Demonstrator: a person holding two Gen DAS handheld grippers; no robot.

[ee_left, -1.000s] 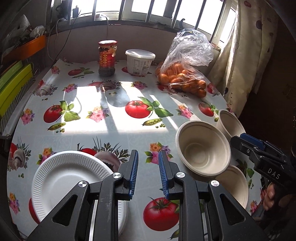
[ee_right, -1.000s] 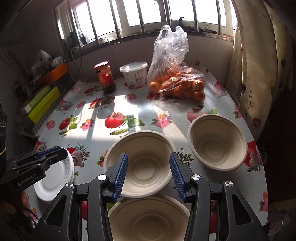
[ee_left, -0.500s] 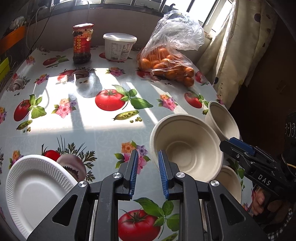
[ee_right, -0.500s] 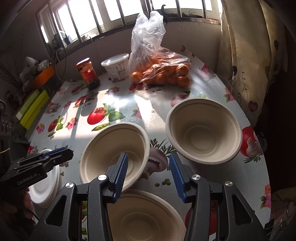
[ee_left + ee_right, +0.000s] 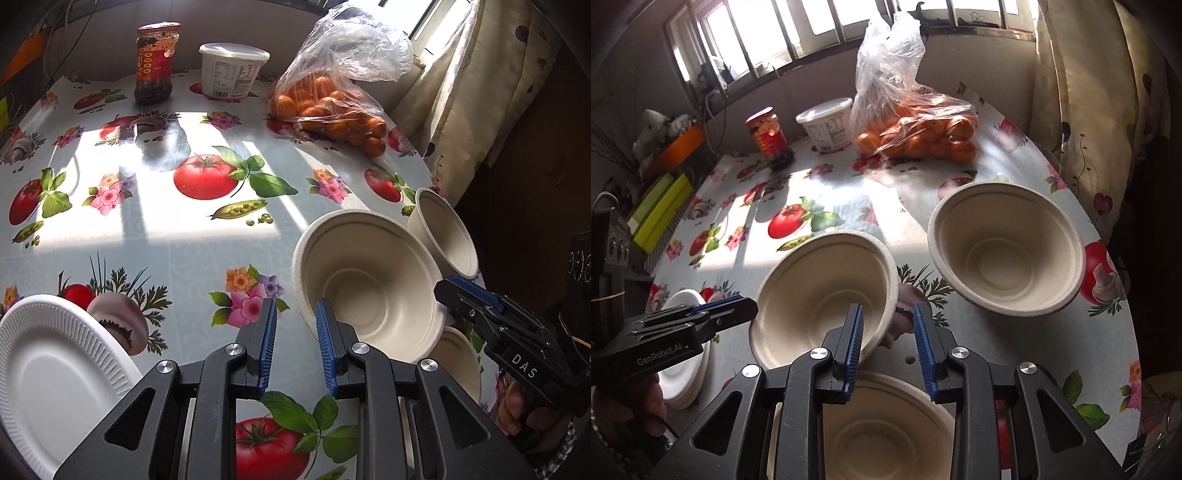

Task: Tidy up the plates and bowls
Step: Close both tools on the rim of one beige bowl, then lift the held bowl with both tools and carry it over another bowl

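Note:
Three beige paper bowls stand on the tablecloth: a middle bowl (image 5: 369,280) (image 5: 823,295), a far right bowl (image 5: 447,236) (image 5: 1004,251) and a near bowl (image 5: 879,424) (image 5: 458,362). White foam plates (image 5: 55,373) (image 5: 687,354) lie stacked at the near left. My left gripper (image 5: 293,328) is open and empty, its right finger at the middle bowl's near rim. My right gripper (image 5: 888,332) is open and empty above the near bowl, its left finger over the middle bowl's rim. The middle bowl looks tilted.
At the back of the table (image 5: 184,251) are a red-labelled jar (image 5: 154,62), a white tub (image 5: 232,70) and a plastic bag of oranges (image 5: 332,99). A curtain (image 5: 1089,92) hangs at the right edge. Green and yellow boxes (image 5: 661,210) lie at the left.
Both grippers have moved forward towards the bowls. The left gripper swung right, so the plates slid to the left of its view. The middle bowl has shifted and tipped.

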